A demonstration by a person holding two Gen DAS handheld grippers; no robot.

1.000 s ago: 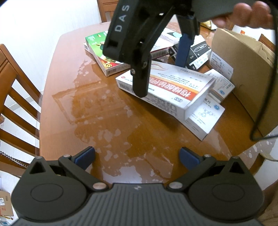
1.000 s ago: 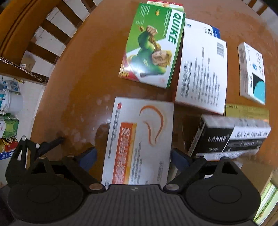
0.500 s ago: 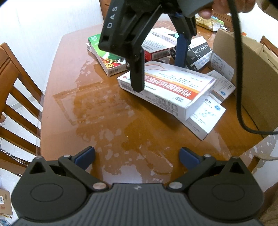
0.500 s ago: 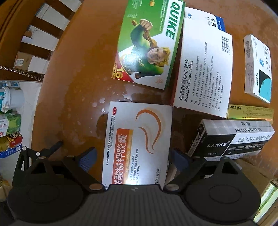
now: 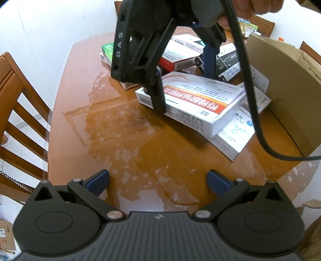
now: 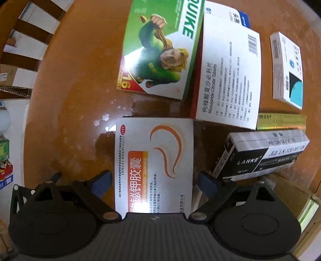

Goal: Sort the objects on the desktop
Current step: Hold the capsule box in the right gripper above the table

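Medicine boxes lie scattered over the far half of a round wooden desk [image 5: 104, 124], whose glossy top shows pale blotches. The largest, a white box with an orange band and a swirl [image 6: 154, 160], sits nearest the middle, resting partly on a smaller white box [image 5: 234, 136] at its right end. The right tool [image 6: 153, 181] straddles this big box from above, one blue-padded finger [image 6: 101, 181] just beside its left edge and the other close to its right edge; the jaws stand wide and I cannot tell whether either pad touches the cardboard. In the left wrist view the same tool [image 5: 184, 80] comes down from the top of the frame, held by a hand [image 5: 258, 6], with a black cable [image 5: 250, 96] trailing across the boxes.

Beyond the big box lie a green QUIKE box [image 6: 158, 52], a white box printed with small text and a barcode [image 6: 228, 78] overlapping its right side, a small white box with a teal patch [image 6: 286, 70], a yellow-green box [image 6: 280, 121] and a black-and-white LANKE box [image 6: 260, 154]. A brown cardboard carton [image 5: 280, 84] stands at the right edge of the desk.

The left tool [image 5: 158, 181] hovers over bare desk near the close edge, jaws spread wide and gripping nothing, well apart from the boxes. A wooden chair [image 5: 18, 112] stands at the left.
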